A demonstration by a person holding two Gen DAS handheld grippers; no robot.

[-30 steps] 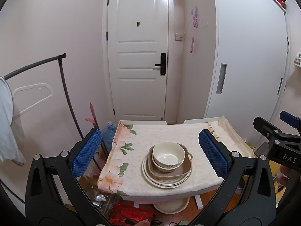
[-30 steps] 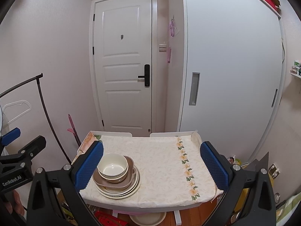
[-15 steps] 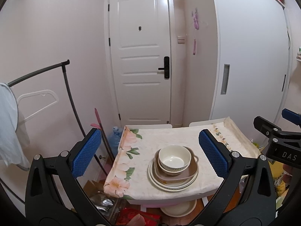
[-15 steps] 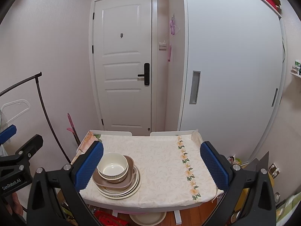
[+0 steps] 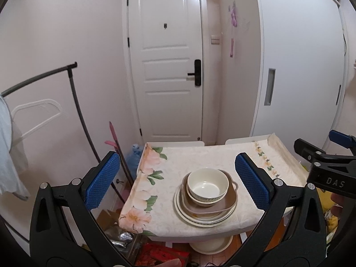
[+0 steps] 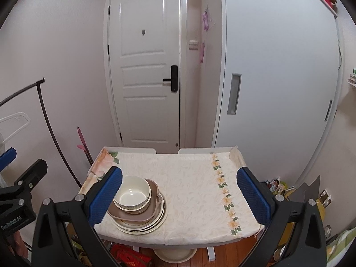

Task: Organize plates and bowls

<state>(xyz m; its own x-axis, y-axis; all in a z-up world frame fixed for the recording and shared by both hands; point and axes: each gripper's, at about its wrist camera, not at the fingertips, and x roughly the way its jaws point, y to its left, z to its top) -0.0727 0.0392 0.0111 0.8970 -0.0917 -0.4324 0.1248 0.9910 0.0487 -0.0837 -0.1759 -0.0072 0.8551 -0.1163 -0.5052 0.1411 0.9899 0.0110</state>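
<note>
A round cream ceramic bowl (image 5: 208, 185) sits empty and upright on top of the stack, low and just right of centre in the left wrist view, low and left of centre in the right wrist view (image 6: 132, 192). Under it lies a taupe squarish dish with small side handles (image 5: 211, 207), and under that a pile of round cream plates (image 5: 201, 219). The whole stack rests near the front edge of a small white table covered by a cream floral tablecloth (image 5: 178, 162).

The left gripper (image 5: 178, 182) hangs in front of the table with its blue-padded fingers (image 5: 103, 179) spread wide apart, holding nothing; the stack shows between them. The right gripper (image 6: 179, 194) is likewise spread wide and empty, its left pad (image 6: 106, 194) overlapping the bowl in the picture.

Beyond the table stands a white panelled door with a black handle (image 5: 165, 66), in the upper middle. A tall white wardrobe (image 6: 278, 71) fills the right side. A black clothes rail (image 5: 44, 76) with a white hanger (image 5: 36, 115) crosses the left. A cream basin (image 5: 210, 244) shows under the table at the bottom
</note>
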